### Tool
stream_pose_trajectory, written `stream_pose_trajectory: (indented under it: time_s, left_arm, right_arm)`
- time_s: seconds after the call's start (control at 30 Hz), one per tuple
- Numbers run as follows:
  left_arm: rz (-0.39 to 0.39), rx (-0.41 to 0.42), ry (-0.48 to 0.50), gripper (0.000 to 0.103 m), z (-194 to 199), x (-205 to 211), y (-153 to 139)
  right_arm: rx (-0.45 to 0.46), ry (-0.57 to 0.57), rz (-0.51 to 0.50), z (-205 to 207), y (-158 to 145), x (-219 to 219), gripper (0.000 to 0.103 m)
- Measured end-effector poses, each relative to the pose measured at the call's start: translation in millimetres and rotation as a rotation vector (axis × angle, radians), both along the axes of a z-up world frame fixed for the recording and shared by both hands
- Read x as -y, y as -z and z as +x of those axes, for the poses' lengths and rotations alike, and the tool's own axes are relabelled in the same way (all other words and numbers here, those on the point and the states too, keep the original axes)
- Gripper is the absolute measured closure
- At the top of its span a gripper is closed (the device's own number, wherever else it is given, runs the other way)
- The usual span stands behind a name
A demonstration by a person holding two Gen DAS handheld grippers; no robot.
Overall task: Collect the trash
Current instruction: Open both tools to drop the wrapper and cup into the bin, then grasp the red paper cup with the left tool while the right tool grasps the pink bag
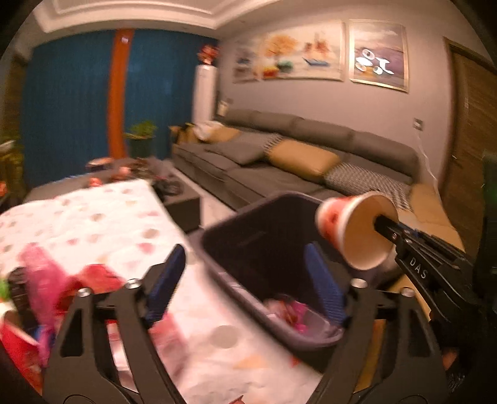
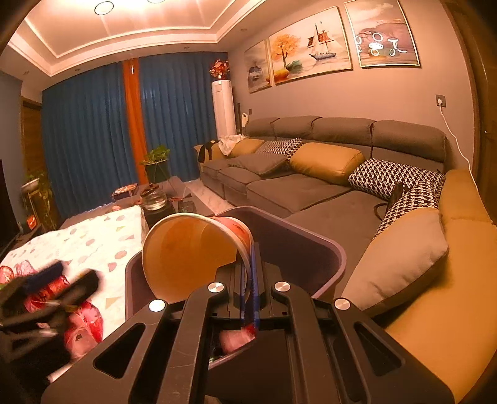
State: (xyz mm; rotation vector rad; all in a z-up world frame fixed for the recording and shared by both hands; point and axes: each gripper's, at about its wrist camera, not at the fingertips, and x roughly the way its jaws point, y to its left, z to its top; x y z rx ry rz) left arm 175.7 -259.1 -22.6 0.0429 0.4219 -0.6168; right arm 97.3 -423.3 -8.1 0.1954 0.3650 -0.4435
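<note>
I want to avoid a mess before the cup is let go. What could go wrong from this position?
1. The right gripper pinches only the rim of the paper cup, which lies tilted above the bin; any liquid left inside might spill.
2. The cup hangs near the bin's sofa-side rim, so it may fall outside.
3. The open left gripper is close to the bin and could knock it.

Warm, dim orange room light, recessed ceiling lights (image 2: 104, 6) glowing above, glare on the framed picture (image 2: 383, 34), left view motion-blurred, right view sharper, fisheye bending, dark corners.
</note>
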Motion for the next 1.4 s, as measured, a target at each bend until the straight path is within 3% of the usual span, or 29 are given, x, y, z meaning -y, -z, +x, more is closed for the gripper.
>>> stream_pose_trajectory:
  time_s: [0.07,0.13,0.17,0.33,0.7,1.1,1.4]
  left_arm:
    - [-0.005,0.017,-0.048,0.013,-6.1,-15.6,-5.5]
    - [-0.012,0.041,-0.106,0.008,-16.0,-34.7,-10.9]
    - [-0.017,0.053,-0.139,0.007,-21.9,-46.6,-13.2]
    - [-0.029,0.085,-0.243,0.006,-41.9,-88.3,-20.6]
    - [0.021,0.069,-0.436,0.006,-63.2,-168.5,-7.7]
    - [0.052,-0.007,-0.537,0.006,-74.9,-232.6,13.3]
    - [0.057,-0.067,-0.483,0.006,-60.3,-237.3,22.4]
  right_arm:
    - [0.0,-0.008,0.0,3.4,1.0,-1.6,0.093]
    - [0.001,-0.009,-0.002,5.1,2.3,-3.0,0.074]
    - [0.005,-0.005,-0.003,5.3,2.4,-3.7,0.06]
    - [0.021,-0.002,-0.002,-1.2,1.1,-8.8,0.056]
    - [0.058,-0.068,-0.002,-51.5,-2.0,-61.2,0.03]
    - [0.038,-0.244,-0.01,-64.8,5.6,-139.7,0.025]
    - [0.023,-0.306,-0.016,-60.1,8.4,-169.4,0.025]
